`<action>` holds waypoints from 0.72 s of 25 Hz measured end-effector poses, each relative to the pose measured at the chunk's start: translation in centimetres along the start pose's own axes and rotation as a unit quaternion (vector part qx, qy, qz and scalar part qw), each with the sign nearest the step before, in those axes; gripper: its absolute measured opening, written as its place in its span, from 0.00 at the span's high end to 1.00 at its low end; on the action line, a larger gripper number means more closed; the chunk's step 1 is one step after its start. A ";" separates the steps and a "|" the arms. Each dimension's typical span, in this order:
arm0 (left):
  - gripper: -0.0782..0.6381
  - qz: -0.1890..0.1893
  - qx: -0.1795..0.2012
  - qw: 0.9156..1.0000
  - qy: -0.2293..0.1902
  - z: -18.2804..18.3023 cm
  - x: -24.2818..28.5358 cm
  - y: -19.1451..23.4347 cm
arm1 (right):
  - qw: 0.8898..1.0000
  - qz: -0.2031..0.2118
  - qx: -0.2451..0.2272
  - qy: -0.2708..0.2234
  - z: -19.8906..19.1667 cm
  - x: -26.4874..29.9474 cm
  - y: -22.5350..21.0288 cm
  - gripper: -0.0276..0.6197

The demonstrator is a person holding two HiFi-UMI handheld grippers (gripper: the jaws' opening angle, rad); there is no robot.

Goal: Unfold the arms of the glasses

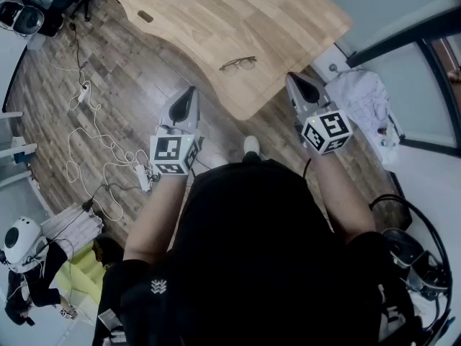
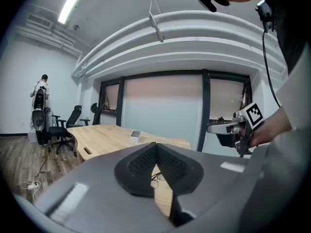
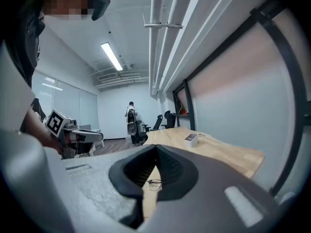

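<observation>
No legible text or numbers

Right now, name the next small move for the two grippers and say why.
Probably reach both forward toward the thin wire-framed glasses on the light wooden desk. The left gripper and right gripper hang short of the desk's edge, each with jaws together and empty, while the glasses lie untouched near that edge.

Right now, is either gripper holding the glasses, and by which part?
Nothing is held. The left gripper and right gripper are both shut and empty, short of the table; the glasses lie untouched on it.
</observation>
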State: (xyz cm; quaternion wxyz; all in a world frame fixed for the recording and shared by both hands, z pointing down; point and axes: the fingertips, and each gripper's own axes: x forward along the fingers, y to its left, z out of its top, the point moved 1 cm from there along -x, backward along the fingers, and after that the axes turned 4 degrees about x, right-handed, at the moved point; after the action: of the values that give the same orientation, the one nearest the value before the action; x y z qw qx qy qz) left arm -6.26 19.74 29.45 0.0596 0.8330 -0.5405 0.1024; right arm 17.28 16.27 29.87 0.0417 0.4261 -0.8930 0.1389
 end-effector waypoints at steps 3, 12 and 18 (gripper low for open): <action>0.88 -0.002 0.007 1.000 0.000 0.7 1.5 -0.4 | 1.000 0.002 0.003 -0.001 0.0 0.3 -1.2 0.96; 0.88 0.019 0.026 0.999 -0.001 1.2 3.7 -0.8 | 0.999 0.034 0.008 -0.016 -0.8 0.1 -3.2 0.96; 0.88 0.032 0.025 0.999 0.004 0.6 3.5 0.7 | 0.998 0.060 0.017 0.021 -2.0 2.2 -3.2 0.96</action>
State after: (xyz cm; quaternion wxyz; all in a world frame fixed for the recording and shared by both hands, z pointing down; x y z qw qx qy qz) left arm -5.49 16.22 29.64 0.0379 0.8160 -0.5639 0.1211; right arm 18.22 13.28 32.87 0.0450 0.3698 -0.9131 0.1655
